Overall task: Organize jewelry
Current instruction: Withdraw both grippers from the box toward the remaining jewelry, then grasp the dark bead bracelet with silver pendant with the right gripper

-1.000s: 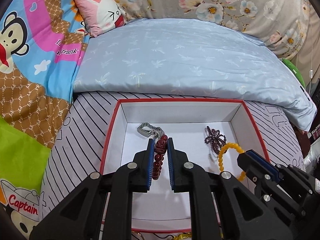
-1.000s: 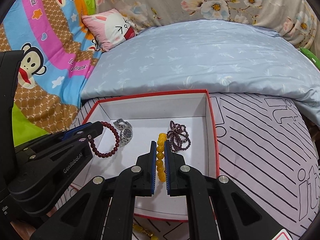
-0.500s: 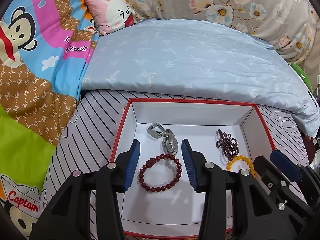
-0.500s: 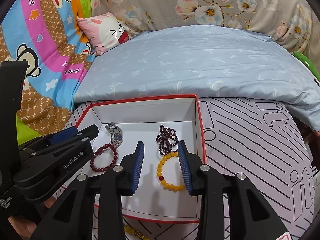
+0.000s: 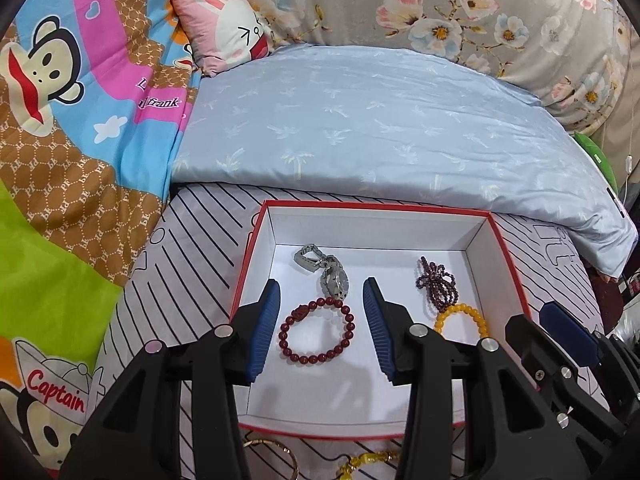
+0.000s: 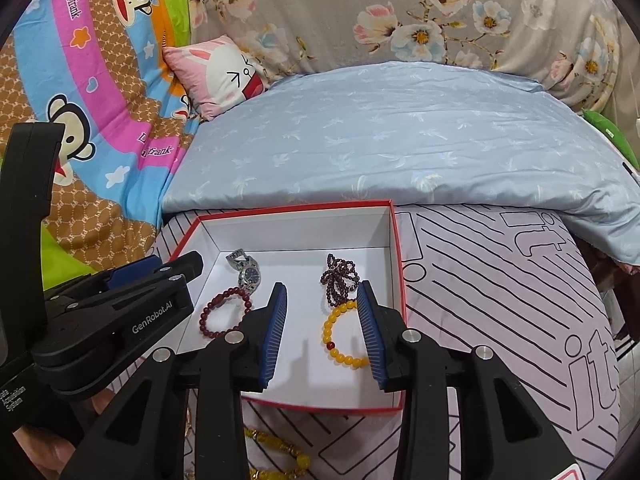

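Observation:
A red box (image 5: 376, 206) with a white inside lies on the striped sheet. In it lie a dark red bead bracelet (image 5: 350, 322), a silver watch (image 5: 334, 278), a purple bead string (image 5: 436, 284) and a yellow bead bracelet (image 5: 460, 312). My left gripper (image 5: 322, 286) hangs open above the red bracelet without touching it. My right gripper (image 6: 322, 286) stands open over the yellow bracelet (image 6: 332, 344), also apart from it. The right wrist view also has the red bracelet (image 6: 208, 312), the watch (image 6: 248, 274) and the purple string (image 6: 338, 276).
Gold-coloured jewellery (image 5: 360, 464) and a thin bangle (image 5: 276, 452) lie on the sheet in front of the box, partly hidden by the grippers. A folded blue quilt (image 5: 380, 128) lies behind the box, and a pink pillow (image 5: 224, 36) further back. A hand (image 6: 48, 444) holds the left gripper.
Both grippers were shut on their bracelets and have opened. The red and yellow bracelets now lie flat in the box. Both grippers have drawn back and up a little.

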Demonstrator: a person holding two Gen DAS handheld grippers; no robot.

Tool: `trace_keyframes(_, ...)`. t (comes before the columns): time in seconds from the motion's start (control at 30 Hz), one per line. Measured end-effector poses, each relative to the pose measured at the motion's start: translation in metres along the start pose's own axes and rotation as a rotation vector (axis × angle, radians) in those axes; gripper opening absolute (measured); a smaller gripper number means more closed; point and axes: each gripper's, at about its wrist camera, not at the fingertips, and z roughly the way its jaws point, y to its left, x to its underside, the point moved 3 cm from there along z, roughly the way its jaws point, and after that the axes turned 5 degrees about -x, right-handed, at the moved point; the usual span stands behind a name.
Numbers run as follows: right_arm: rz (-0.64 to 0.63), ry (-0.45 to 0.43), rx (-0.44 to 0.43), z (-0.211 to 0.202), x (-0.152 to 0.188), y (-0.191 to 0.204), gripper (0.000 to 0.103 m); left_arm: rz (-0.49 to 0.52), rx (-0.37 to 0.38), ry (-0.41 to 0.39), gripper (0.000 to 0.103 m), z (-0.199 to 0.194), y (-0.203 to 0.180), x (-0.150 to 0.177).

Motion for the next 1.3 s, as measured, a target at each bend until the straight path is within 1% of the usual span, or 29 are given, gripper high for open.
trace_keyframes(0.17,-0.001,-0.011,-0.013,-0.022,0.008,0.007,0.036,0.003,0.004,-0.012,0.041,-0.023,0.001,0.007)
trace_keyframes(0.33,0.003,-0.015,-0.022,-0.046,0.024,0.012,0.036,0.007,0.012,-0.016,0.041,-0.046,0.005,0.022)
trace_keyframes(0.6,0.02,-0.007,-0.016,-0.082,0.06,0.01,0.036,0.004,0.015,-0.008,0.041,-0.077,0.021,0.056)
trace_keyframes(0.77,0.014,0.006,0.005,-0.097,0.082,0.008,0.036,-0.011,0.019,0.012,0.041,-0.087,0.031,0.08)
trace_keyframes(1.0,0.017,0.06,0.022,-0.101,0.122,0.001,0.036,-0.02,0.019,0.052,0.042,-0.093,0.038,0.118)
trace_keyframes(1.17,0.035,0.129,0.024,-0.093,0.156,-0.004,0.036,-0.022,0.017,0.078,0.042,-0.091,0.045,0.146)
trace_keyframes(1.3,0.037,0.164,0.023,-0.087,0.176,-0.004,0.034,-0.032,0.023,0.097,0.042,-0.089,0.05,0.167)
